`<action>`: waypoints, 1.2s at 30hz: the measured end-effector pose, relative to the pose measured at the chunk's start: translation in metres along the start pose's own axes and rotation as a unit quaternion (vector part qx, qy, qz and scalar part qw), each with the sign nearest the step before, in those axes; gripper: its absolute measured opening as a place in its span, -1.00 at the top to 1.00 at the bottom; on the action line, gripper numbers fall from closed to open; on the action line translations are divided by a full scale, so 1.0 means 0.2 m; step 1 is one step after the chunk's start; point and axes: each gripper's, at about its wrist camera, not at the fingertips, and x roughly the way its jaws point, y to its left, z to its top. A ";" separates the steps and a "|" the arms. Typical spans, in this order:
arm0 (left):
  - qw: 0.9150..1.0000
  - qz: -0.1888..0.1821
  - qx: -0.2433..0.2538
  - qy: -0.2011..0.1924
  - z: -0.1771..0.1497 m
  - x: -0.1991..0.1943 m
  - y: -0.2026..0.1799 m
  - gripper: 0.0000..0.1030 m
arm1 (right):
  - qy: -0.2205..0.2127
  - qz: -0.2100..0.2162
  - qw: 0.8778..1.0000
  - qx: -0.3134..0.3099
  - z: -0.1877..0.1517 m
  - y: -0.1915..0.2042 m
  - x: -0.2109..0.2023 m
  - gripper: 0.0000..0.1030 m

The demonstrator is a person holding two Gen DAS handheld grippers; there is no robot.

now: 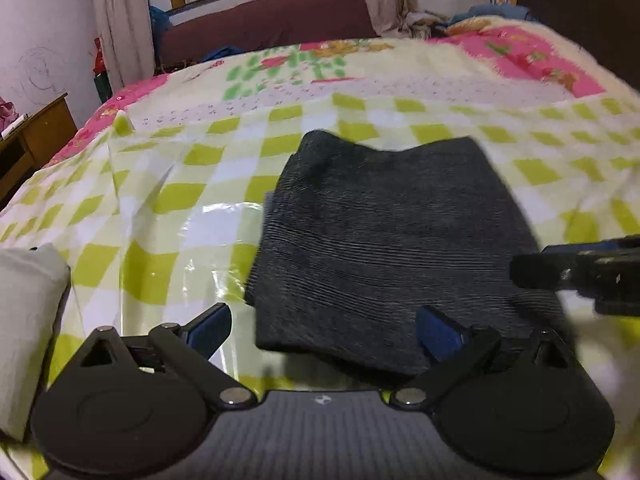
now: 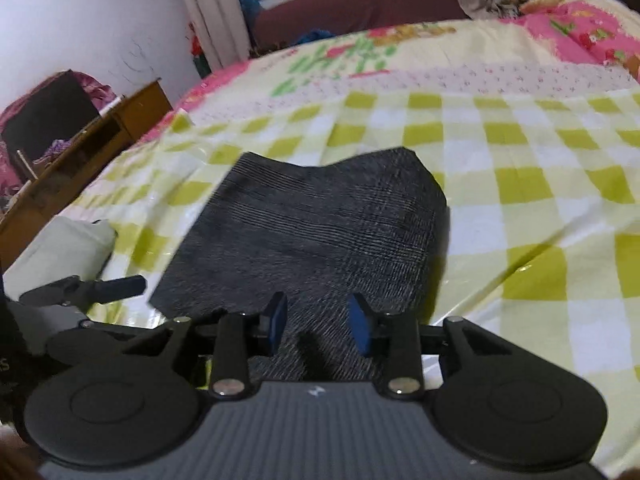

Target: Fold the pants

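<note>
Dark grey ribbed pants lie folded into a squat rectangle on a green-and-white checked sheet. My left gripper stands open wide just above the near left corner of the pants, its blue pads clear of the cloth. In the right wrist view the pants fill the middle, and my right gripper hovers over their near edge. Its jaws are partly apart with nothing pinched between them. Each gripper shows in the other's view, the right gripper at the right edge and the left gripper at the lower left.
A folded pale cloth lies at the sheet's left edge. A wooden desk stands left of the bed. A pink floral blanket covers the far part of the bed, with a maroon couch under the window behind it.
</note>
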 end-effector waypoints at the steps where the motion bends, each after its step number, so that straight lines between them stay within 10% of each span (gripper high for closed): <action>1: 1.000 -0.003 -0.003 -0.002 -0.01 -0.01 -0.01 -1.00 | -0.001 0.000 1.000 -0.001 -0.02 0.01 -0.02 0.30; 36: 1.000 0.012 -0.004 -0.019 -0.21 -0.13 -0.15 -1.00 | 0.009 -0.009 0.999 0.030 -0.29 0.00 -0.14 0.26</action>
